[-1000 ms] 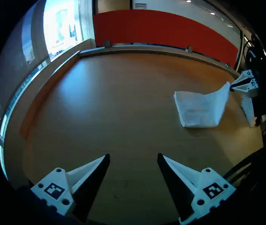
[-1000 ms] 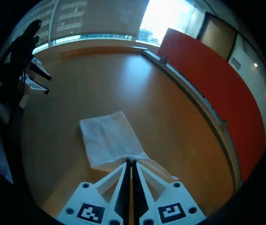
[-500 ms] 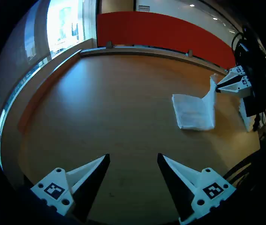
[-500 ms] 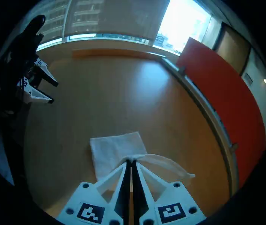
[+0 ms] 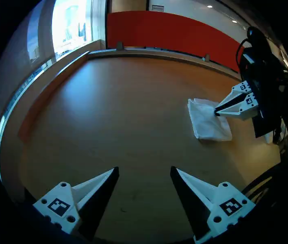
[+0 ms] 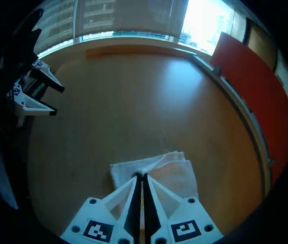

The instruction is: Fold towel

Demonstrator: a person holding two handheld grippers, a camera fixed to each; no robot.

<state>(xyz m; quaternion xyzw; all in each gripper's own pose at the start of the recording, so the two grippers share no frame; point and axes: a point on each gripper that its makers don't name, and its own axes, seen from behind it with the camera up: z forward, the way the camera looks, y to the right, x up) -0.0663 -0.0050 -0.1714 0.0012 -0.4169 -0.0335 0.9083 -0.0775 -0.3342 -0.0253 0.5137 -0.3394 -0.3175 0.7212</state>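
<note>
A white towel lies folded on the wooden table, at the right in the left gripper view. My right gripper reaches over its right edge from the right, fingers together on the cloth. In the right gripper view the same gripper is shut on the top layer of the towel, which rests flat over the lower layer. My left gripper is open, holds nothing and stays well away from the towel; it also appears at the left as the left gripper.
A raised ledge and a red panel border the far side of the table. Bright windows run along the left. A person's dark sleeve holds the right gripper.
The right gripper has carried the lifted towel edge across and down, so the raised flap now lies flat on the lower layer. The left gripper has stayed open and in place.
</note>
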